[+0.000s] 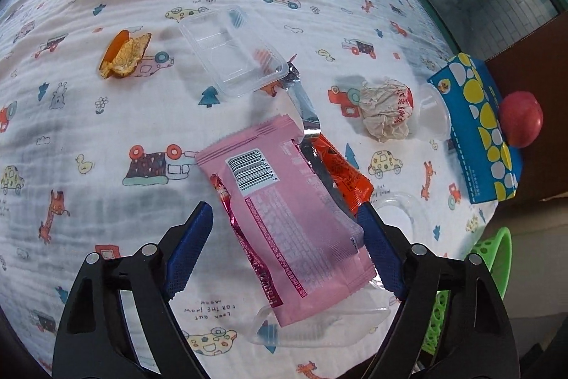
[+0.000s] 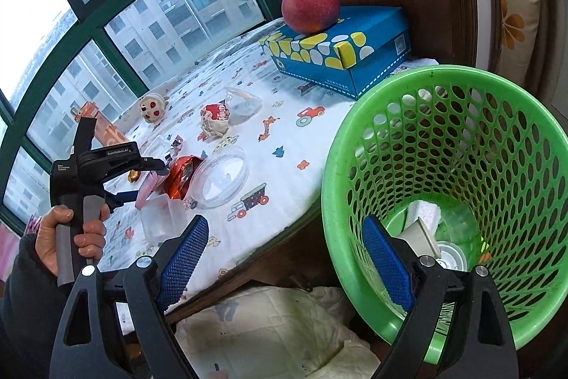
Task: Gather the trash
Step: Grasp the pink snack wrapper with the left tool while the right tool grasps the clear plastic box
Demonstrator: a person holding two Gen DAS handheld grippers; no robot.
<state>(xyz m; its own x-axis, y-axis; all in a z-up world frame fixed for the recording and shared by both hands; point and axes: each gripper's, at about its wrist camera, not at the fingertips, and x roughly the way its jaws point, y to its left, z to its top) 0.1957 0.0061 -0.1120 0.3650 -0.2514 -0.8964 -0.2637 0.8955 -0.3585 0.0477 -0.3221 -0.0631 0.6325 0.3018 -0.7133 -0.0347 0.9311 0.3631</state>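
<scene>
Right now, through your left wrist camera, your left claw [image 1: 284, 233] stands wide open with the pink foil snack wrapper [image 1: 284, 219] lying flat between its blue fingers [image 1: 190, 247], neither pad pressing it. Under the wrapper's near end sits a crumpled clear plastic tray [image 1: 319, 325], and just beyond the right finger an orange foil packet [image 1: 340, 173] pokes out from beneath the pink one. Farther ahead of the claw lies a clear rectangular plastic container [image 1: 234, 52], with a piece of orange peel [image 1: 124, 54] to its left and a crumpled white paper ball [image 1: 387, 111] off to the right, near the blue tissue box with yellow dots [image 1: 475, 126]. All of it rests on the white cartoon-print cloth [image 1: 71, 130]. Through your right wrist camera, your right claw [image 2: 284, 258] is also spread open and holds nothing; it hangs off the cloth's edge, its right finger in front of the green perforated plastic basket [image 2: 461, 102], which already holds a few scraps at the bottom. Ahead and left, your left hand [image 2: 67, 237] grips the other tool over the wrappers, a clear round plastic lid [image 2: 220, 180] beside them, and a red apple [image 2: 310, 4] sits on the tissue box.
</scene>
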